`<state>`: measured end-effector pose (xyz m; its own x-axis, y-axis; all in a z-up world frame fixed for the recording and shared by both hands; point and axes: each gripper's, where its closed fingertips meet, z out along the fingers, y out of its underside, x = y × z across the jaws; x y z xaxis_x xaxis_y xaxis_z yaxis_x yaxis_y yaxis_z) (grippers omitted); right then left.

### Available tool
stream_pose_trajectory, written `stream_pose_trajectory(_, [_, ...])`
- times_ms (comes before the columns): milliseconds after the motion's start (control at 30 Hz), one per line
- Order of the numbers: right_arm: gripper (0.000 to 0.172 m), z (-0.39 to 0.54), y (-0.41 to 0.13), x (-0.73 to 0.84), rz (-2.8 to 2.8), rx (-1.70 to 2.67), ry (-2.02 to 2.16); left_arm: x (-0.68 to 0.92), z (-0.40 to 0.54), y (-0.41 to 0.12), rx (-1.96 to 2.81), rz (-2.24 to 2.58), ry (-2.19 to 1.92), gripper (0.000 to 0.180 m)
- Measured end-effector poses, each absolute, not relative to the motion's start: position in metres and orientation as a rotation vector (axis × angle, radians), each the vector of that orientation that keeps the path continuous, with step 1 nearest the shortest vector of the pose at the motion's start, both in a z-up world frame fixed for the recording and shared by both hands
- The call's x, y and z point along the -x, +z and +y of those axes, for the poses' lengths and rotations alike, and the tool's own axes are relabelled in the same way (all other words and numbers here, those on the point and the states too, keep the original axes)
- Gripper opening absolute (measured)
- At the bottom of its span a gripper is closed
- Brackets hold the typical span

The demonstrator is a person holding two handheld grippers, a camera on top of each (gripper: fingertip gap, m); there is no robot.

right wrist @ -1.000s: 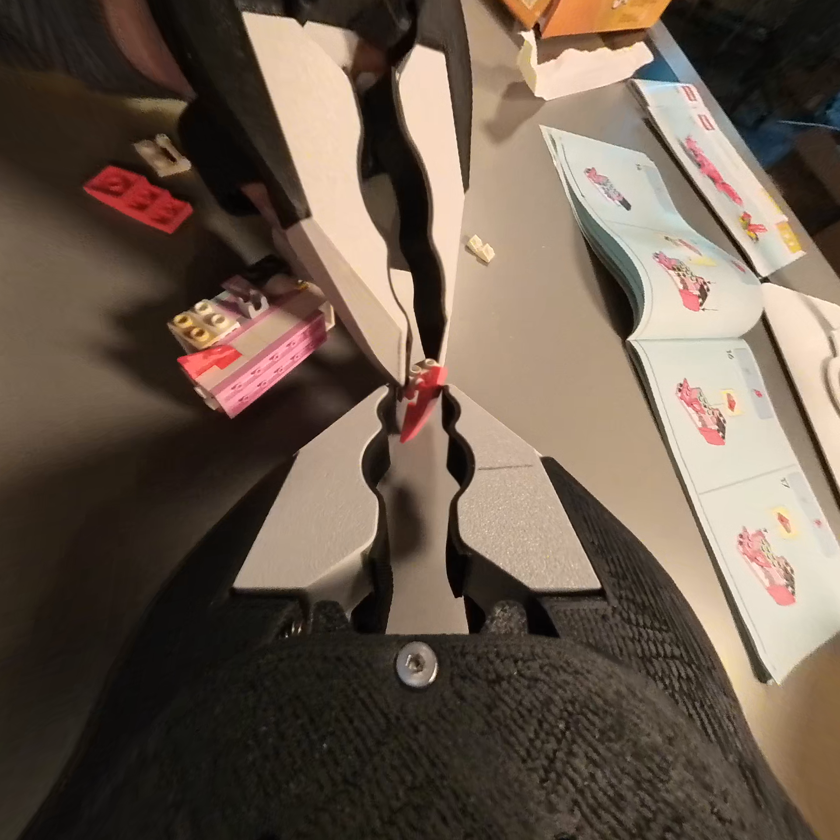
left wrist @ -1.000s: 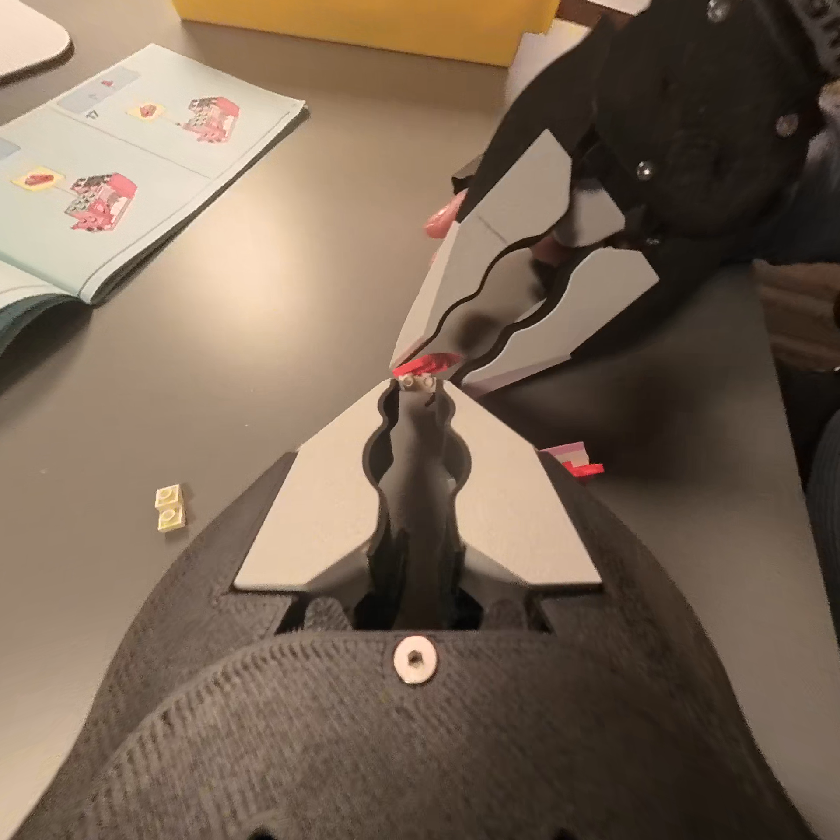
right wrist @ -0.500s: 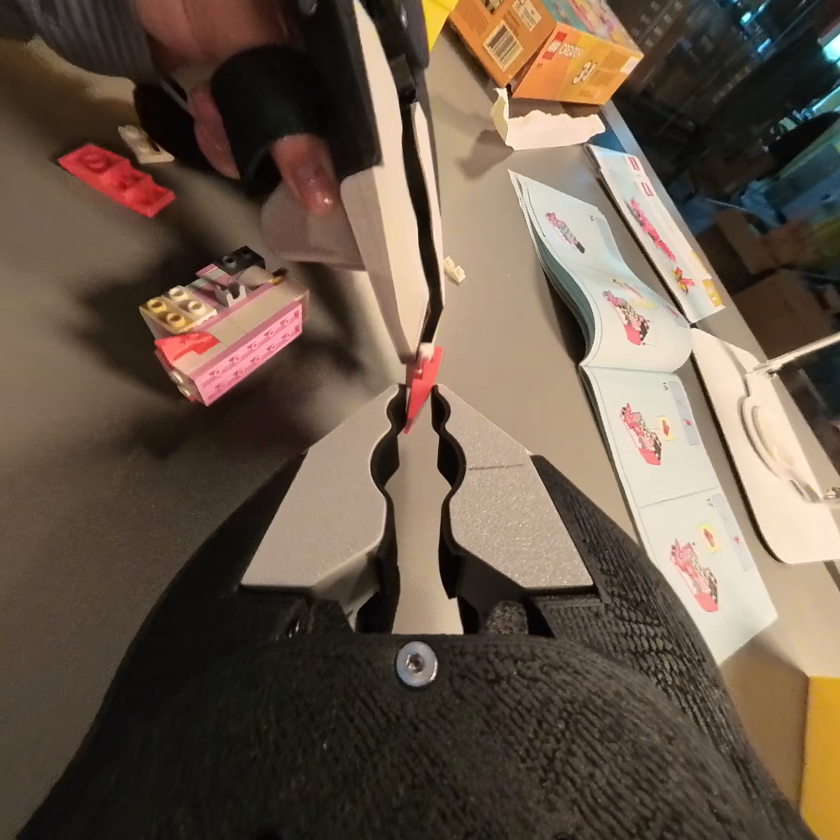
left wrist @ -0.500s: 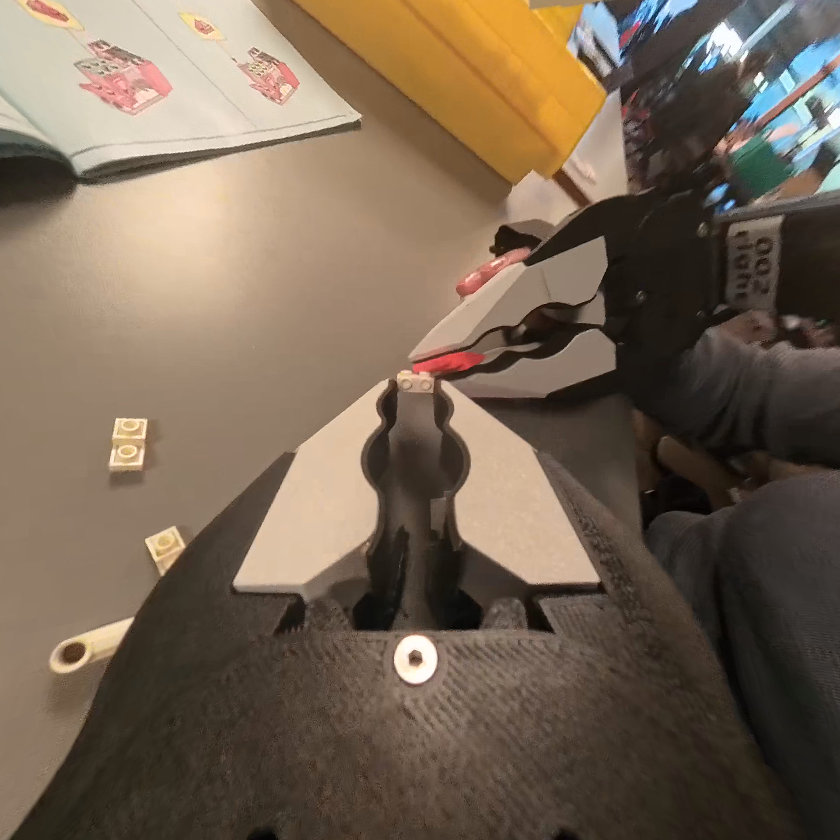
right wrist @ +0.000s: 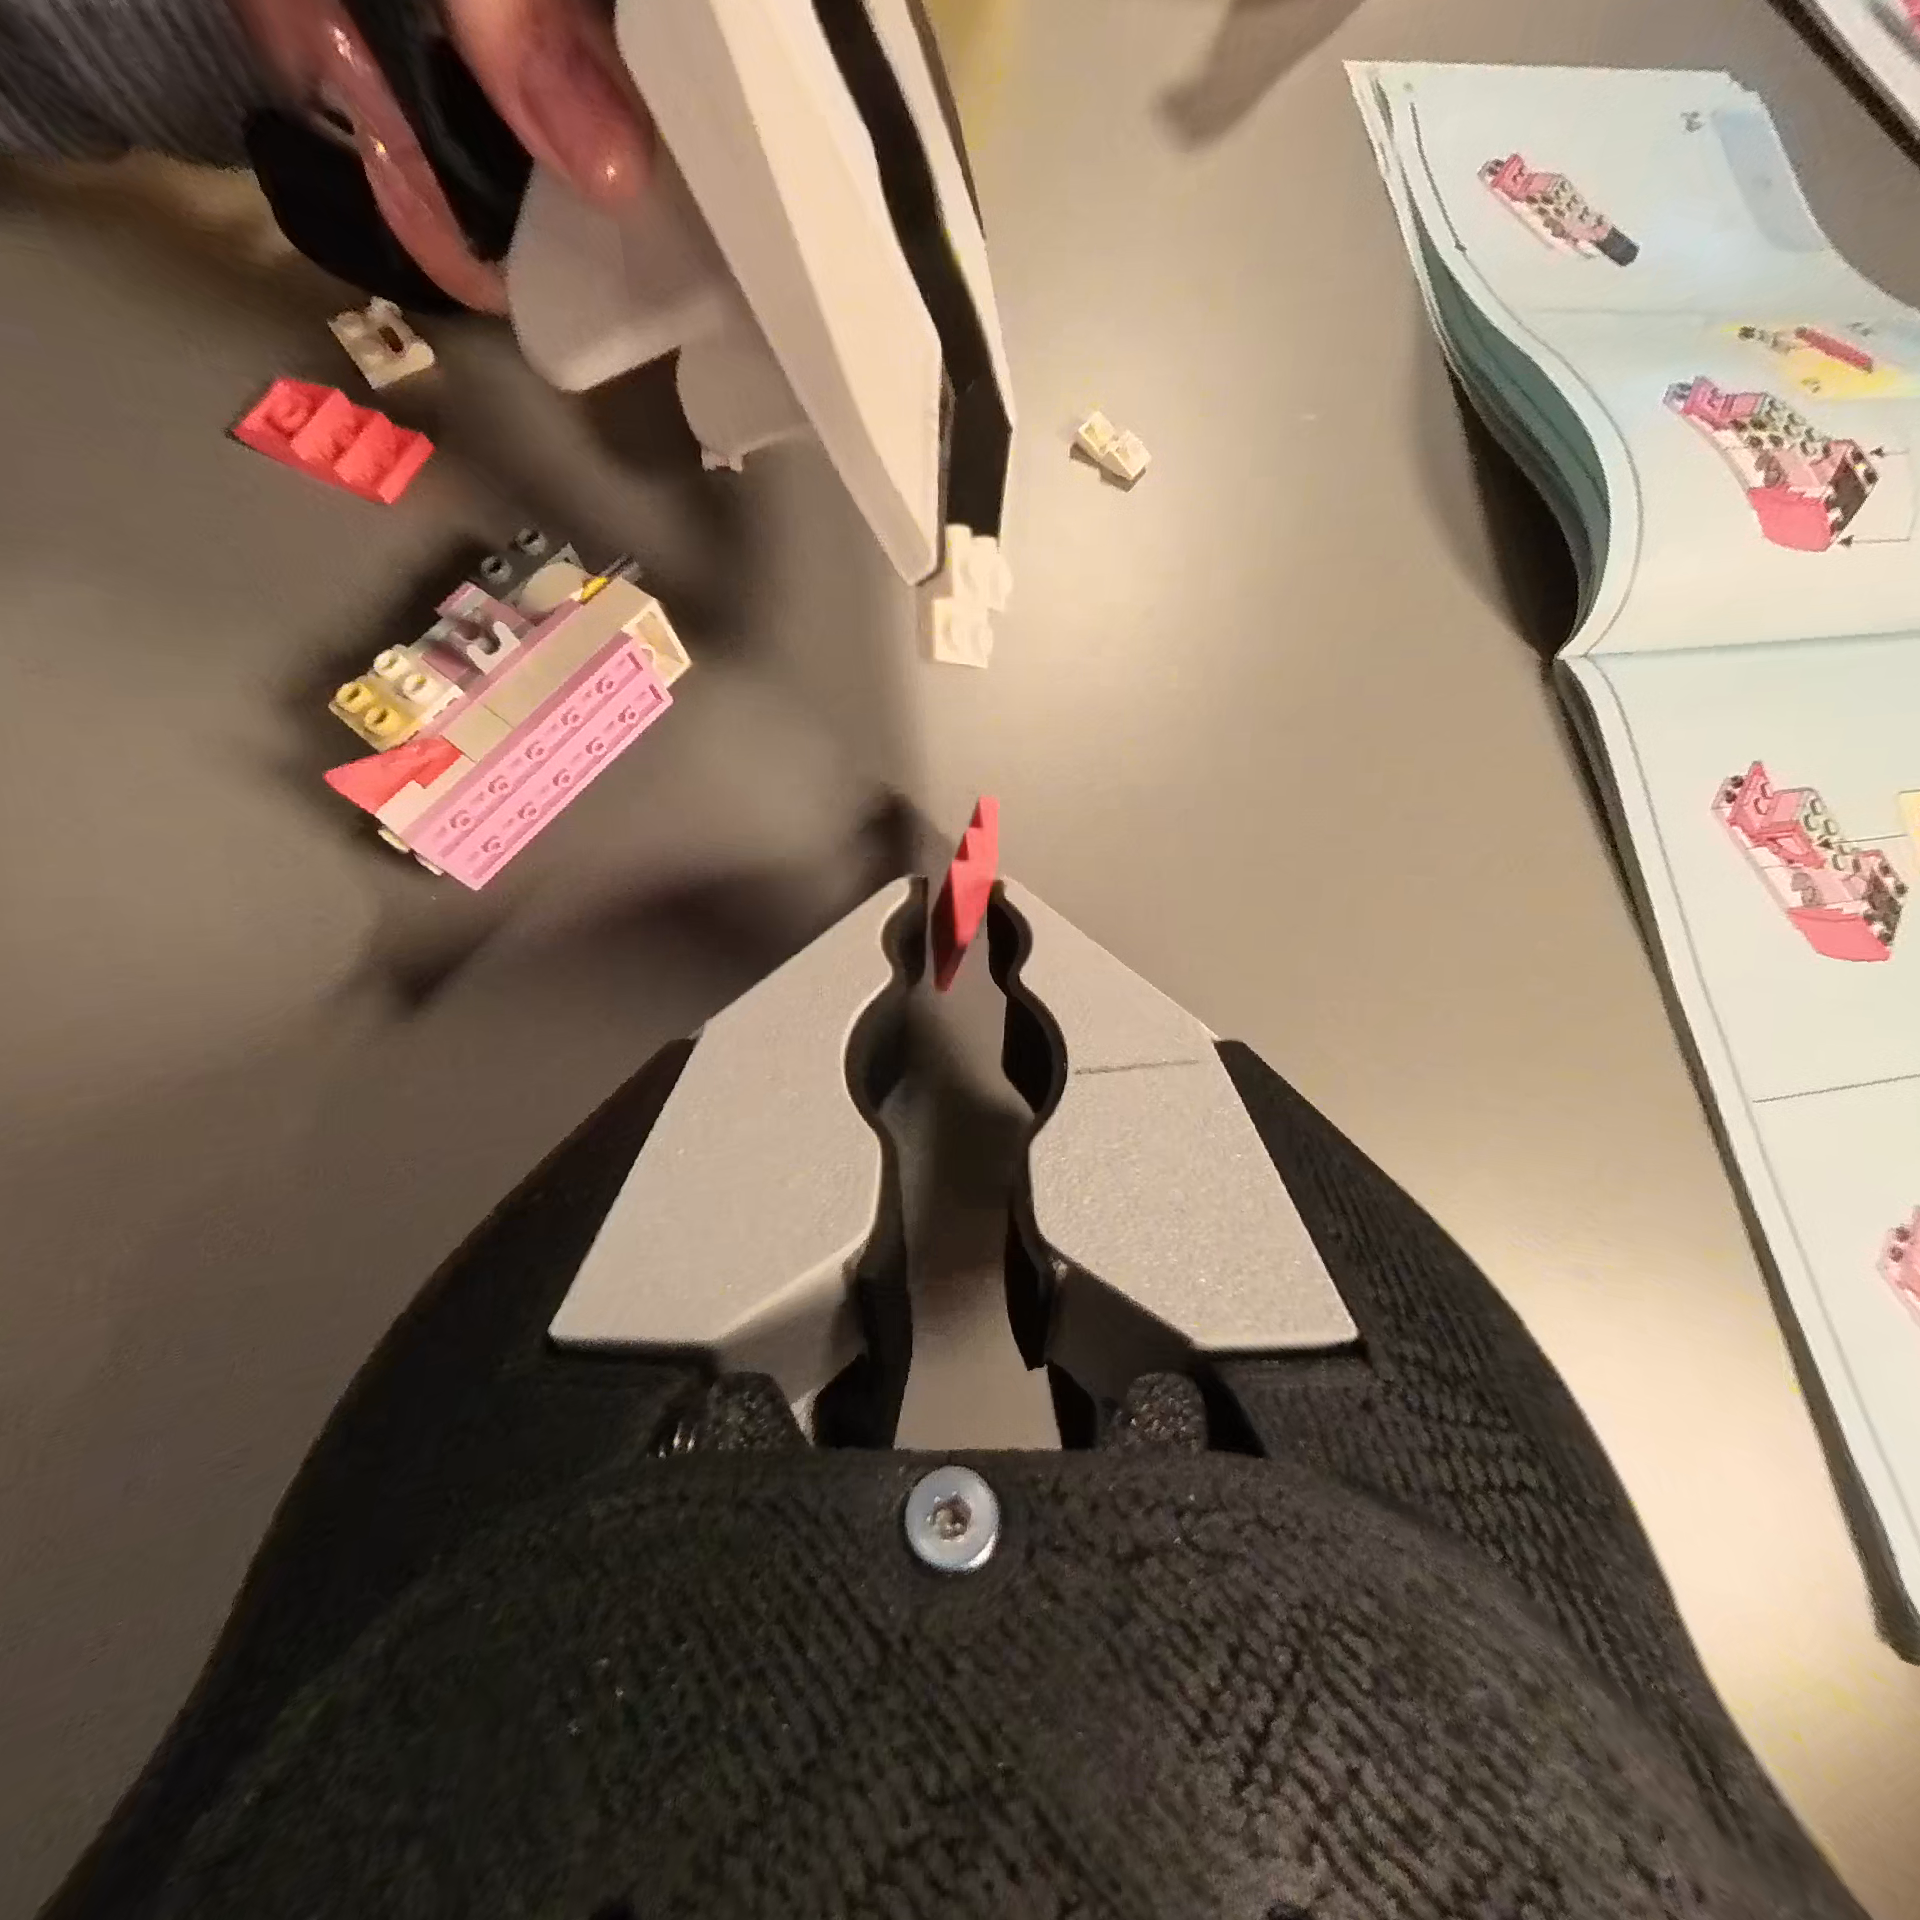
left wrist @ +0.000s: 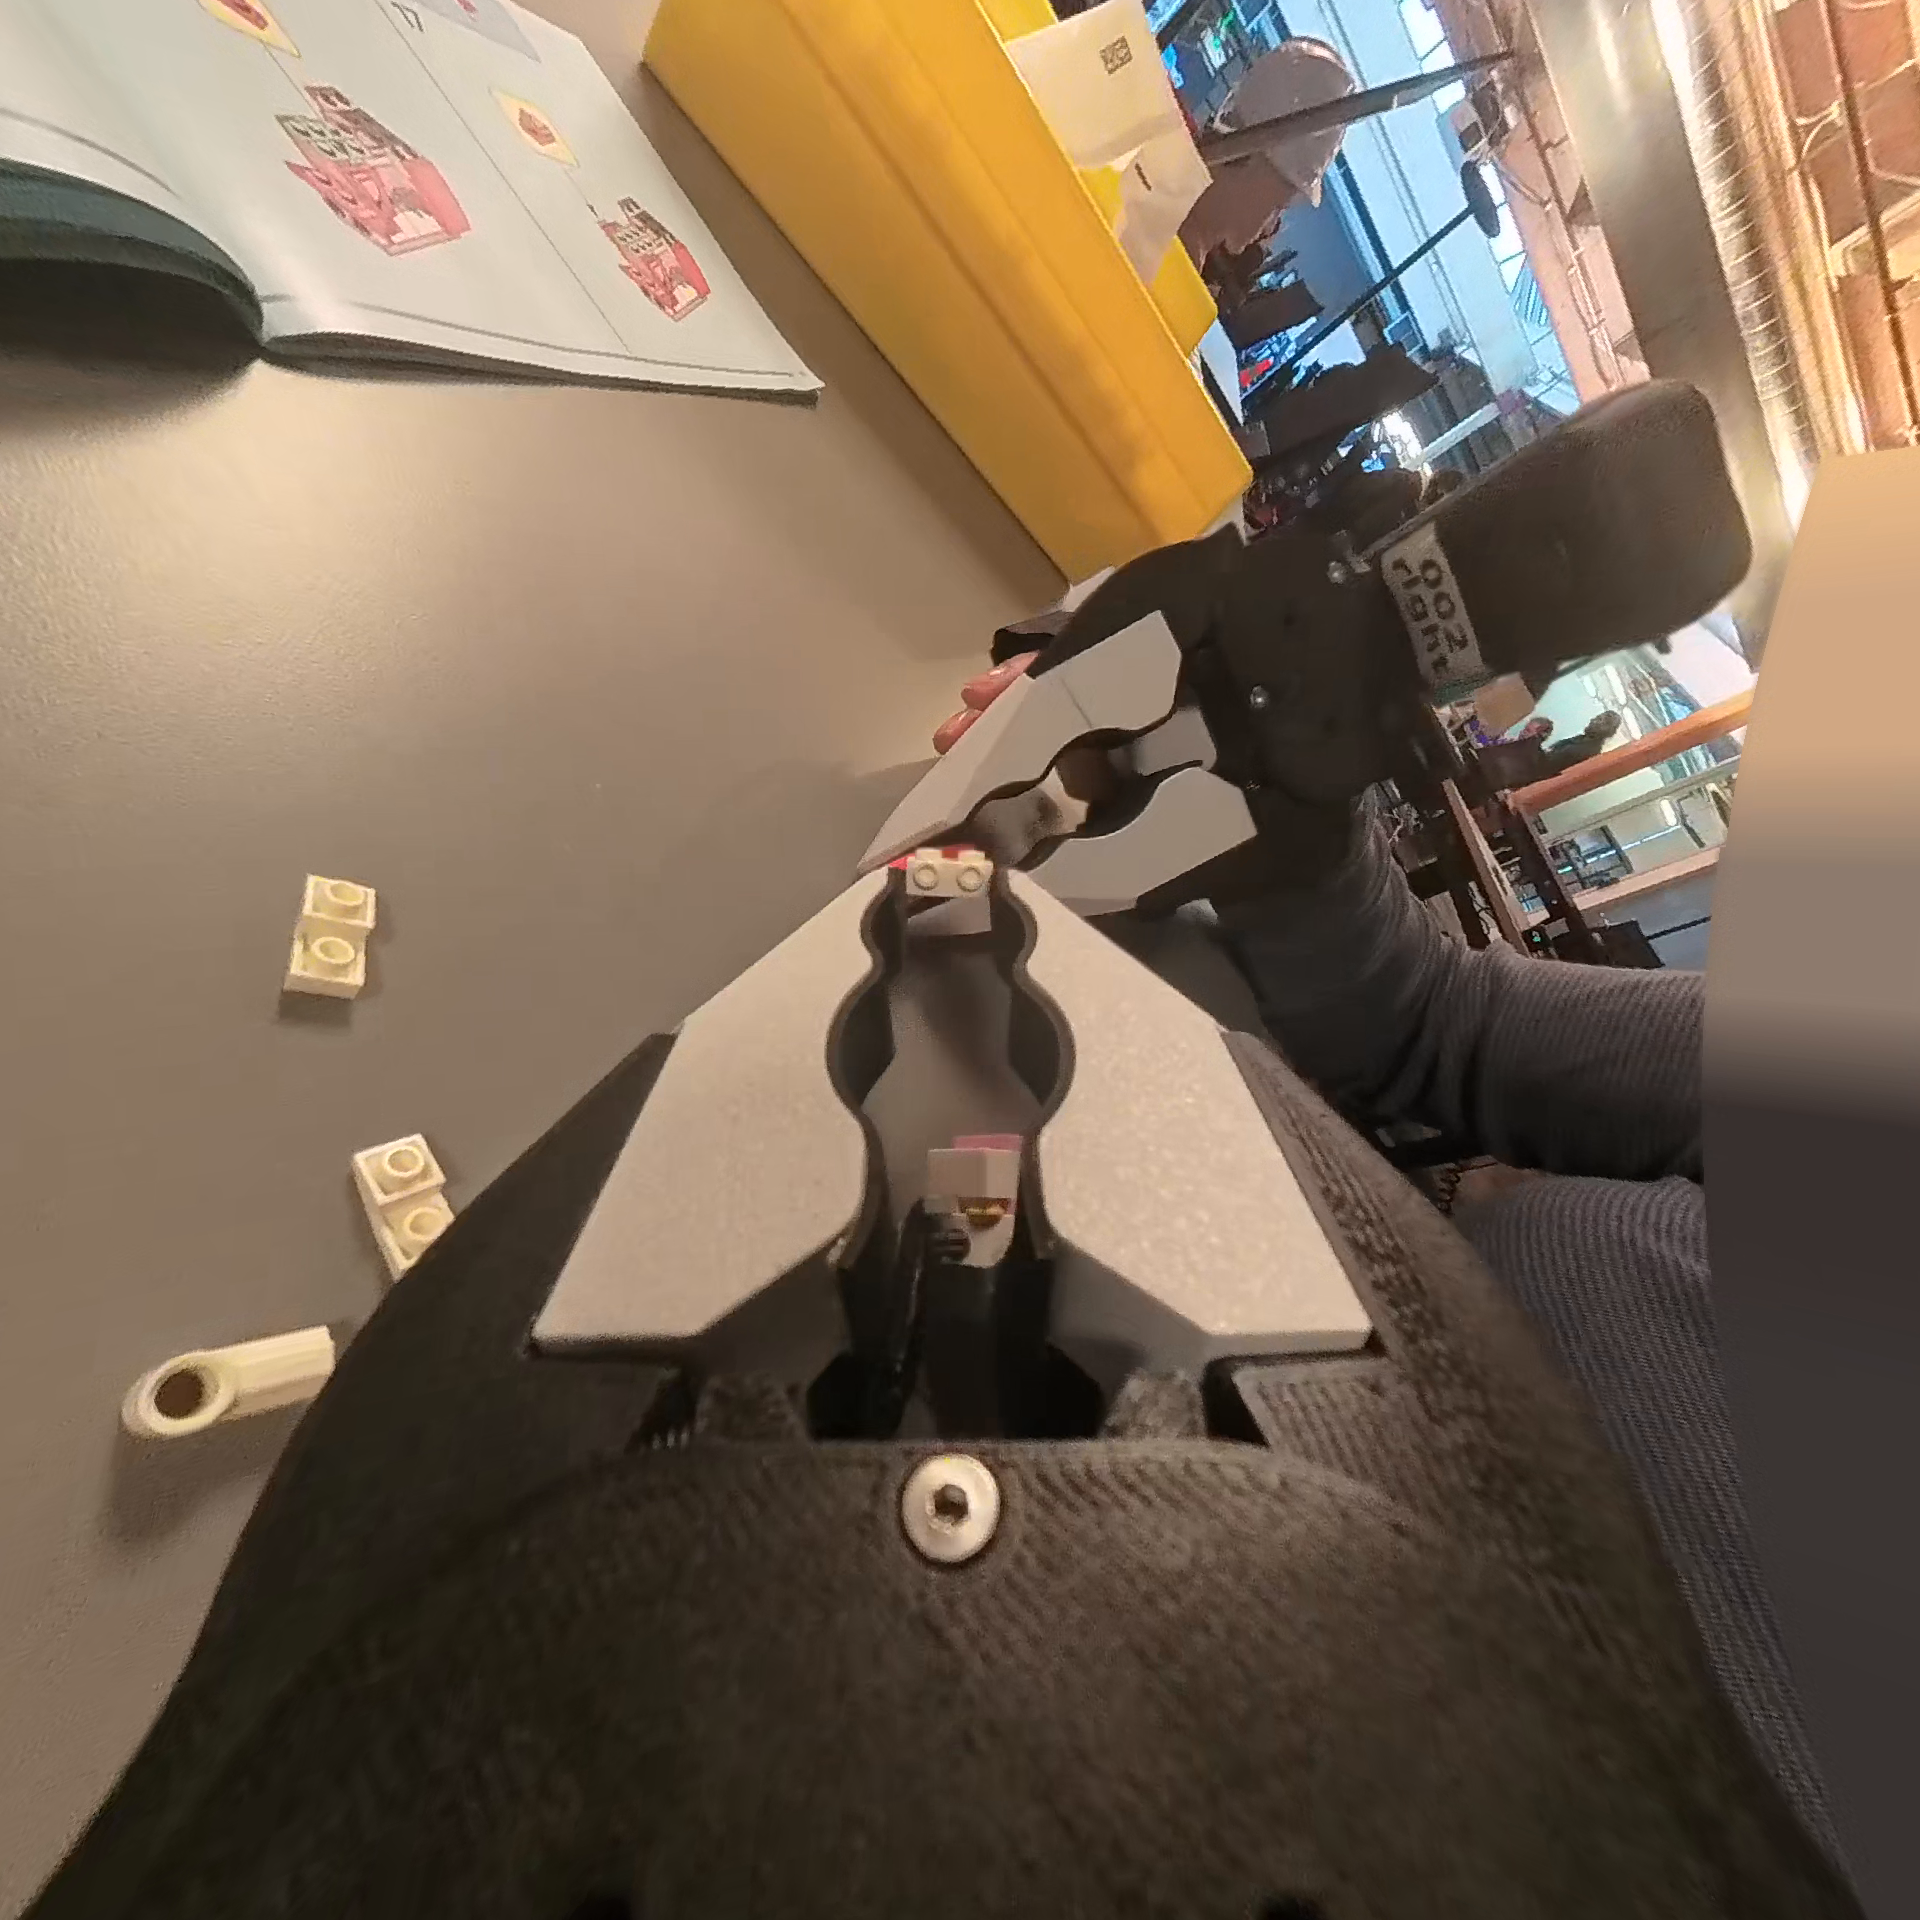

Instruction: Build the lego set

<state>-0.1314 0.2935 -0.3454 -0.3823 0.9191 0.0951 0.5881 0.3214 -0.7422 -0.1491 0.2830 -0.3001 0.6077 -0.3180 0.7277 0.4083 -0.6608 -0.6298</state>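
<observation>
My left gripper [left wrist: 948, 889] is shut on a small white two-stud brick [left wrist: 945, 878], held off the grey table [left wrist: 520, 675]. My right gripper [right wrist: 961, 914] is shut on a thin red wedge plate [right wrist: 971, 883] that stands on edge between its fingertips. In the right wrist view the left gripper [right wrist: 961, 551] comes in from above with the white brick [right wrist: 966, 608], a short gap away from the red plate. In the left wrist view the right gripper [left wrist: 940, 850] sits just behind the white brick, and a sliver of red shows at its tips.
A part-built pink and grey brick model [right wrist: 509, 727] lies on the table, with a red plate [right wrist: 332, 442] and a small white piece [right wrist: 381, 343] beyond it. An open instruction booklet [right wrist: 1714, 520], cream plates [left wrist: 330, 935], a cream connector [left wrist: 223, 1382] and a yellow bin [left wrist: 935, 260] are nearby. One gripper's finger ends stand about 5 cm off the other's. My left gripper's tips are some 11 cm from the cream connector [left wrist: 223, 1382].
My right fingers closed on the red plate. Both grippers tilted and lifted. The red plate and the white brick touched at the tips earlier; in the right wrist view they now stand apart.
</observation>
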Motion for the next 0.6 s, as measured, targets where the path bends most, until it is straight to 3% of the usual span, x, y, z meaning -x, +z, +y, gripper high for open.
stream_pose_trajectory(200, [0.012, 0.295, -0.346, 0.128, -2.06, 1.378, 0.936, 0.149, 0.283, -0.301, 2.007, -0.069, -1.112, 0.014])
stream_pose_trajectory(333, [0.024, 0.302, -0.338, 0.126, -2.02, 1.333, 0.9, 0.149, 0.283, -0.297, 1.986, -0.077, -1.129, 0.014])
stream_pose_trajectory(433, [0.03, 0.294, -0.302, 0.137, -1.872, 1.067, 0.895, 0.147, 0.283, -0.29, 1.935, -0.093, -1.201, 0.014])
stream_pose_trajectory(600, [0.019, 0.276, -0.282, 0.145, -1.773, 0.664, 0.584, 0.142, 0.281, -0.282, 1.875, -0.12, -1.325, 0.014])
